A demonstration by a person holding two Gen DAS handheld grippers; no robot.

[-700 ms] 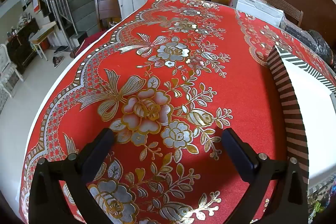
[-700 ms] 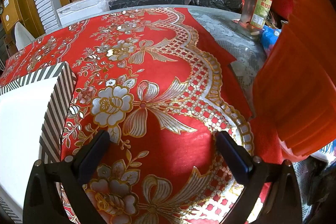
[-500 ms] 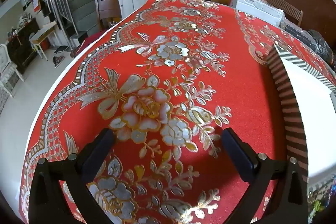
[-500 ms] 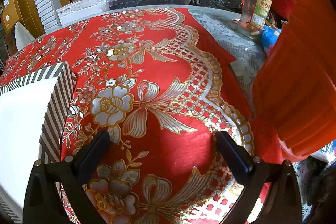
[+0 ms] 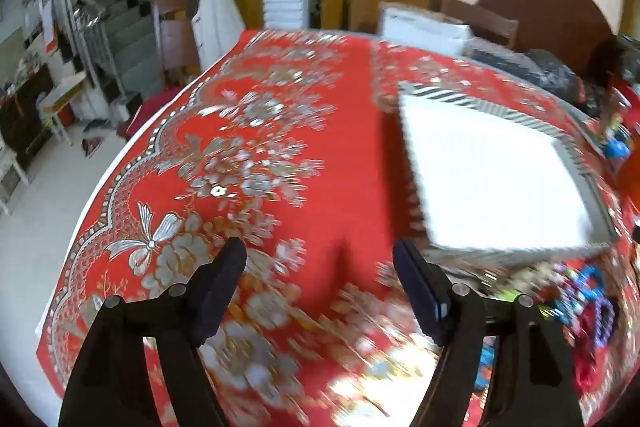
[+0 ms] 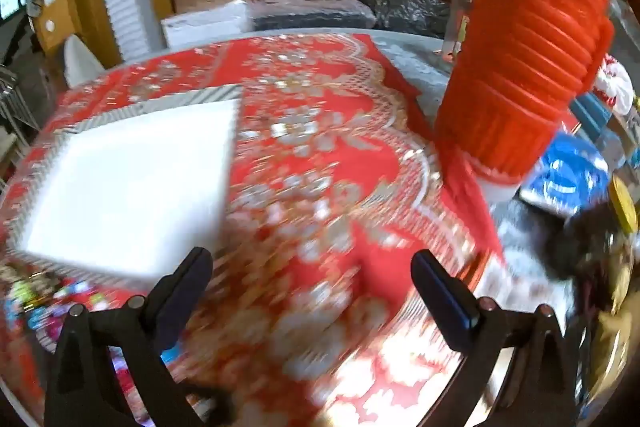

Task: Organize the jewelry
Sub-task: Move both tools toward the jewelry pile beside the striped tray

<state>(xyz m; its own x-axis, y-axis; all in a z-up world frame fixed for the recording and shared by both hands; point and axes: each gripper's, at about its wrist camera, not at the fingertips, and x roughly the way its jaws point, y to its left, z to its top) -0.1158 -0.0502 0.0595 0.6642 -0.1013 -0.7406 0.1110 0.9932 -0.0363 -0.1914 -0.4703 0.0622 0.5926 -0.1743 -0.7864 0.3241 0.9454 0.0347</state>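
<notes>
Empty striped-walled white tray [image 5: 492, 179]; blurred multicoloured plastic jewelry [image 5: 588, 303] heaped beside it, unsorted; left gripper [image 5: 320, 283] and right gripper [image 6: 312, 287] wide, empty.

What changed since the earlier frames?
Both cameras pulled back and up: the striped box now shows whole, and colourful jewelry has come into view in front of it. Frames are motion-blurred. Left gripper and right gripper stay open, empty.

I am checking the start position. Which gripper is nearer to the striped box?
Left, slightly. The striped box lies just beyond the left gripper, near its right finger. The right gripper has it beside its left finger. Both are open and empty.
</notes>
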